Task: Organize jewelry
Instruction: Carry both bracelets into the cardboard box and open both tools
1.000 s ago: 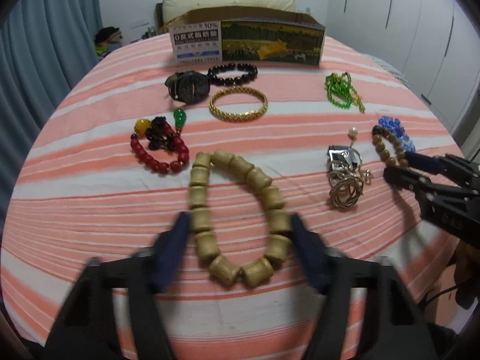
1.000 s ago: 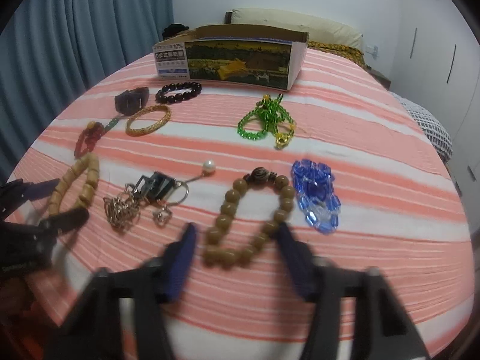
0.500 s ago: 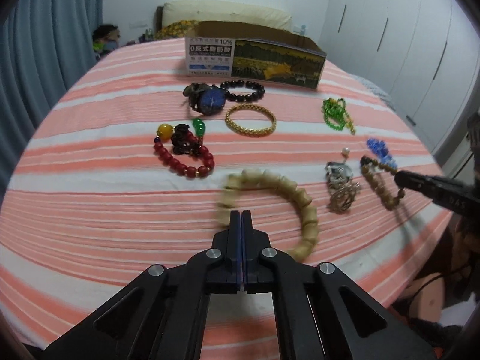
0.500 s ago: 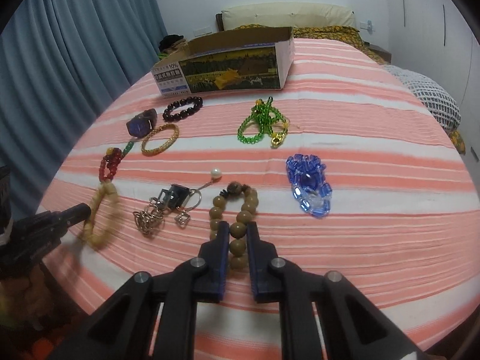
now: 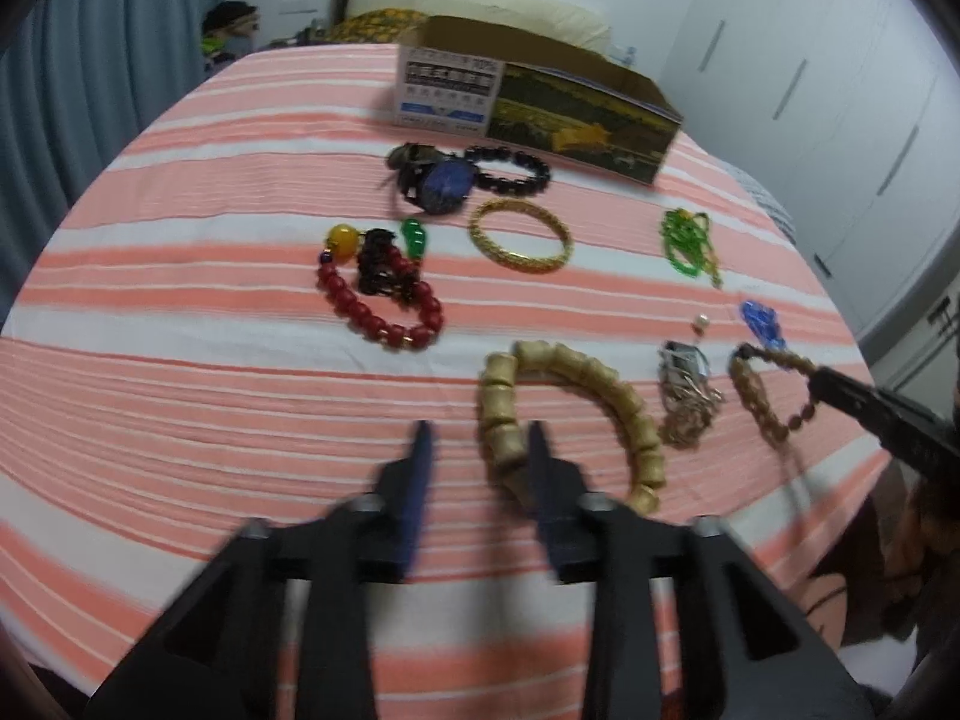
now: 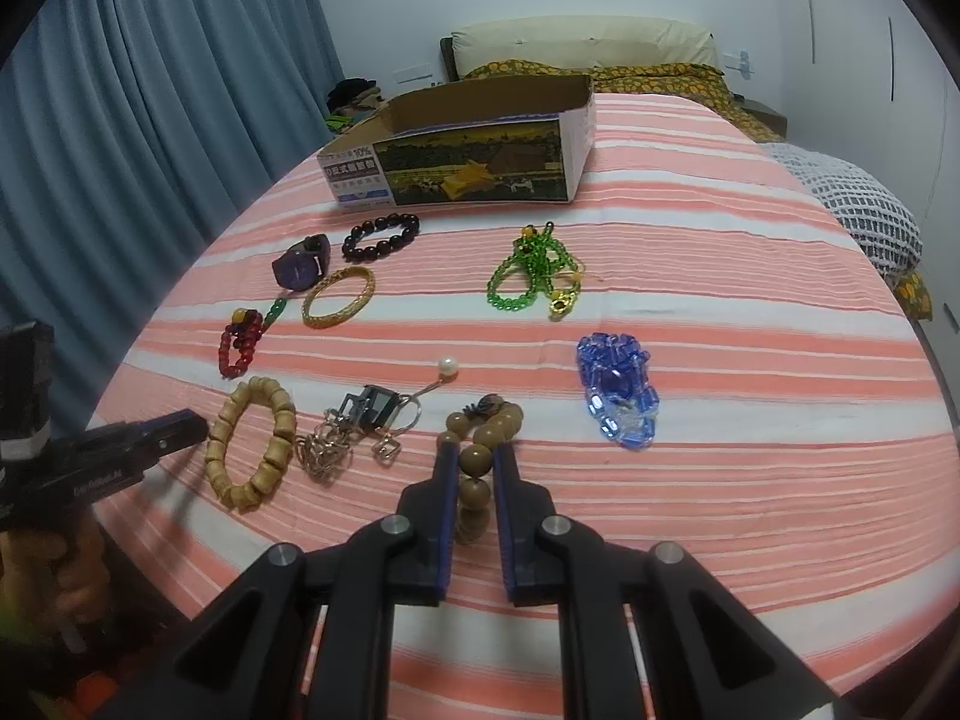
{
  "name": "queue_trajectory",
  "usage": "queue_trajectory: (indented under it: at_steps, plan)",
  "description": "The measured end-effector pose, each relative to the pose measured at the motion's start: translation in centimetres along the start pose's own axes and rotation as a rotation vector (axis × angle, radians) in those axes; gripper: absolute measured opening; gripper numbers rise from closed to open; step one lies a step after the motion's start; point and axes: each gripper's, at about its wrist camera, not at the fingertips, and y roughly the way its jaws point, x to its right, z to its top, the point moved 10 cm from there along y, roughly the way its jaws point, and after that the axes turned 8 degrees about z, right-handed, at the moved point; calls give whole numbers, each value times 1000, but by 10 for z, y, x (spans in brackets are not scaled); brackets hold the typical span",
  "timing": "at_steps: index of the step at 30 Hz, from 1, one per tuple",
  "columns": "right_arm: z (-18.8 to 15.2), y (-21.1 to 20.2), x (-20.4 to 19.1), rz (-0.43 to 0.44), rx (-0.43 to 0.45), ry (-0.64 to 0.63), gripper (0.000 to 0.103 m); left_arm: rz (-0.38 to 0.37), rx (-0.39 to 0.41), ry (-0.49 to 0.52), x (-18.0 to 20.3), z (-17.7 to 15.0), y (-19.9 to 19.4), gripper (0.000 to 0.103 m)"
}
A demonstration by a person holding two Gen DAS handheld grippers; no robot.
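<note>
Jewelry lies spread on a pink striped cloth. My left gripper is open; the pale chunky wooden bracelet lies on the cloth just right of it, its near edge beside the right finger. It also shows in the right wrist view, with the left gripper beside it. My right gripper is shut on the brown round-bead bracelet, whose beads sit between the fingers; it also shows in the left wrist view. An open cardboard box stands at the far side.
On the cloth lie a red bead bracelet, a dark watch, a black bead bracelet, a gold bangle, green beads, blue crystal beads, and a metal keyring tangle with a pearl pin. Curtain stands left.
My left gripper has opened and let go of the pale wooden bracelet, which now lies flat on the cloth. My right gripper stays shut on the brown bracelet, a little wider.
</note>
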Motion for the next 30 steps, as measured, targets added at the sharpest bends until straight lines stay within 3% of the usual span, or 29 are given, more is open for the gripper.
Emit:
queue_trajectory:
  at_steps: [4,6,8,15,20,24,30]
  plan:
    - [-1,1,-6,-2,0,-20,12,22,-45,31,8,-1,15,41]
    - [1,-3,-9,-4,7,-36,12,84,-38,105,16,-1,18,41]
    - [6,-8,-11,-2,20,-43,12,122,-26,166,22,-2,20,16]
    - [41,-32,-22,37,64,-75,12,7,-31,108,28,20,3,12]
    - [85,-49,-37,78,101,-136,12,-74,32,103,40,73,-36,12]
    - [140,-54,-49,110,144,-176,12,-108,99,126,50,138,-59,12]
    - [228,-31,-56,106,179,-231,12,-66,178,139,47,237,-47,12]
